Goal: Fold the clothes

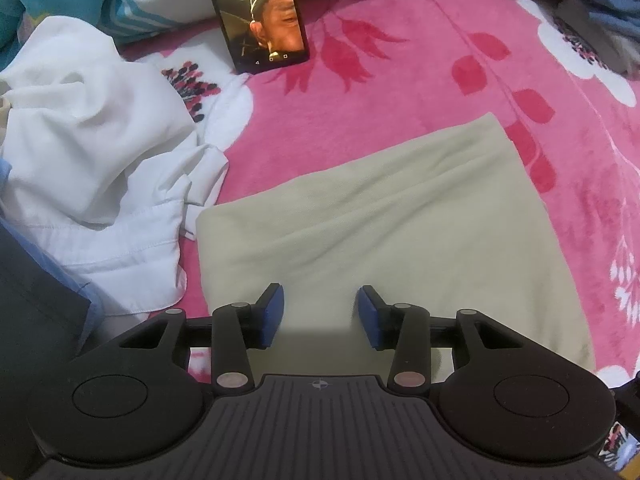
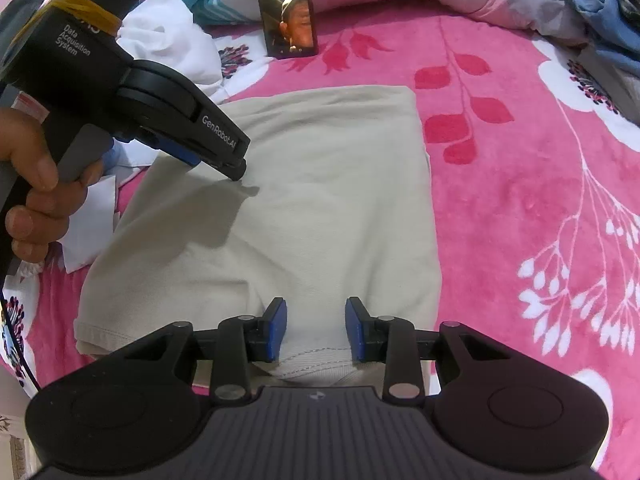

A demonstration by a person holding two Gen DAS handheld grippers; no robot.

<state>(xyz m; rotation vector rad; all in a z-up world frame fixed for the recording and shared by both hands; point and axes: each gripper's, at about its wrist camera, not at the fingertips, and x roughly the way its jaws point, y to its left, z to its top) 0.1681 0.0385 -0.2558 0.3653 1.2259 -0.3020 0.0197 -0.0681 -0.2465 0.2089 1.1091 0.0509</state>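
Pink floral fleece blanket (image 2: 500, 200) covers the bed, and a folded beige cotton garment (image 2: 320, 200) lies flat on it, nearly square, lightly creased. Both the left tool (image 1: 320, 316) and right tool (image 2: 316, 328) hover over it, blue pads apart, gripping nothing. Printed on the left tool: "GenRobot.AI", "Data Acquisition System"

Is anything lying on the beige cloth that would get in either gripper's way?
Nothing visible. The beige cloth lies bare on the pink blanket, with the left gripper and right gripper both open right over it. The white shirt sits beside its left edge and the phone stands beyond it.
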